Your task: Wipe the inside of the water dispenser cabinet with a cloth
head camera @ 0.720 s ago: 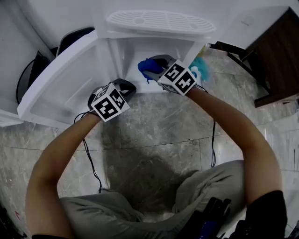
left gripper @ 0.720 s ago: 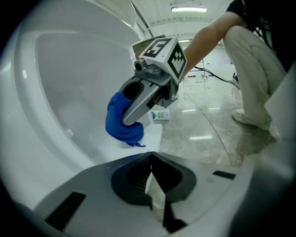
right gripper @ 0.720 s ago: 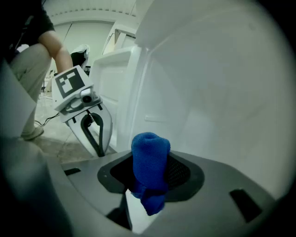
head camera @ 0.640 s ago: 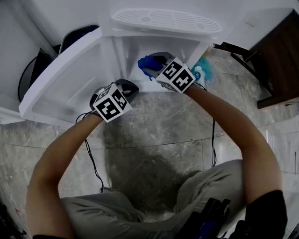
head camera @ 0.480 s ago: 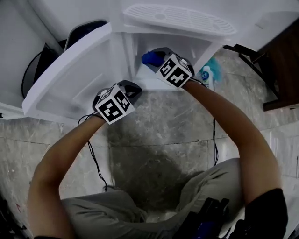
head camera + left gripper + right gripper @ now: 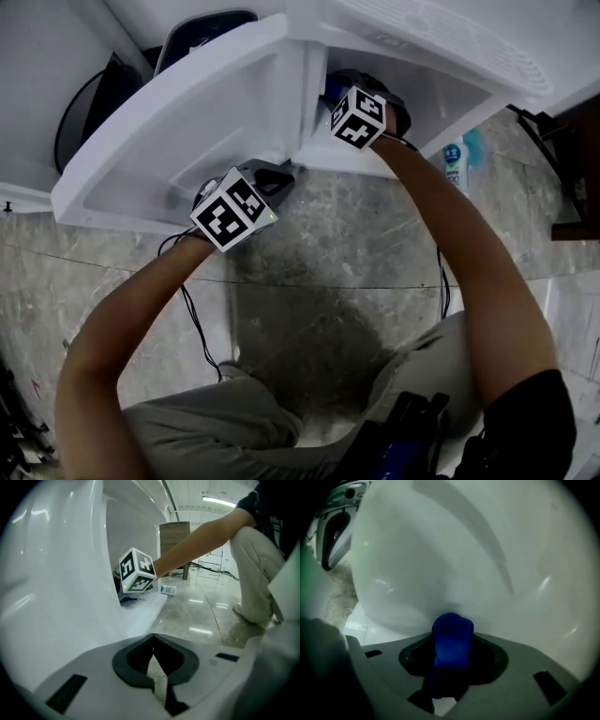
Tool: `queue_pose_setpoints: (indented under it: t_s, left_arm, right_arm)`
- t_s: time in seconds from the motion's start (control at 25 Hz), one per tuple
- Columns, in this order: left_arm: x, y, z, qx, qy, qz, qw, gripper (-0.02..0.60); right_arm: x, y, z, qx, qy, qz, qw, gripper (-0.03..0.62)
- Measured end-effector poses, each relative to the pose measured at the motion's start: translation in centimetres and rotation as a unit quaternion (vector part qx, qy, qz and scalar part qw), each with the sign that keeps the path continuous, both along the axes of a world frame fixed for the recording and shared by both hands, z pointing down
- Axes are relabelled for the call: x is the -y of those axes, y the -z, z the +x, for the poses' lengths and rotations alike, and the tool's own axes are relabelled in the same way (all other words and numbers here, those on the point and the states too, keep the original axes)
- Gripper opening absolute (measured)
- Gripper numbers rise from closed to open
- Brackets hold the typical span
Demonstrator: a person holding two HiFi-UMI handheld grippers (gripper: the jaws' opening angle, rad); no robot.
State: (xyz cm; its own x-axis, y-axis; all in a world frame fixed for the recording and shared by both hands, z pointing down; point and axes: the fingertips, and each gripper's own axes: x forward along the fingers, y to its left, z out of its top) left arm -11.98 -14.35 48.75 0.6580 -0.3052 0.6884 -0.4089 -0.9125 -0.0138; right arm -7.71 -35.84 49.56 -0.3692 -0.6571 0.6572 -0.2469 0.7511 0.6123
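Note:
The white water dispenser cabinet (image 6: 422, 89) stands with its door (image 6: 178, 131) swung out to the left. My right gripper (image 6: 345, 94) reaches into the opening, shut on a bunched blue cloth (image 6: 330, 87). In the right gripper view the cloth (image 6: 451, 637) bulges out between the jaws of the gripper (image 6: 452, 657) and presses against the white inner wall (image 6: 454, 564). My left gripper (image 6: 284, 174) sits by the door's lower edge, outside the opening. Its jaws (image 6: 153, 654) are shut, with nothing between them.
A small bottle with a blue label (image 6: 455, 161) lies on the marble floor to the right of the cabinet. A dark bin (image 6: 89, 117) stands behind the door. Dark wooden furniture (image 6: 579, 159) is at the right edge. Cables (image 6: 192, 319) trail across the floor.
My right gripper has pushed further into the cabinet with the cloth, which is now mostly hidden under the top. The head view has come closer. The left gripper has stayed by the door.

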Motion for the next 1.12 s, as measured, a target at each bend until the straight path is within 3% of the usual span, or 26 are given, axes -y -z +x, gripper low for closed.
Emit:
queue_pose_setpoints:
  t_s: [0.24,0.52,0.92,1.12]
  left_arm:
    - [-0.5,-0.3,0.6,-0.003,-0.01,-0.004,0.9999,0.008]
    - [0.5,-0.3,1.7,-0.008,-0.011,-0.003,0.9999,0.008]
    - [1.4,0.6,1.4,-0.016,-0.001,0.005,0.9999,0.008]
    - [1.1,-0.3,1.0,-0.01,0.003,0.001,0.9999,0.008]
  right_arm:
    - [1.7,0.1,-0.1,0.01,-0.034,0.0,0.999,0.149]
    - [-1.6,-0.4,-0.7,-0.026,0.02,0.0,0.999,0.149]
    - [1.3,-0.2,-0.4,-0.023,-0.005,-0.012,1.0,0.149]
    - [-1.1,-0.6,-0.6,-0.036,0.023,-0.015,0.999,0.149]
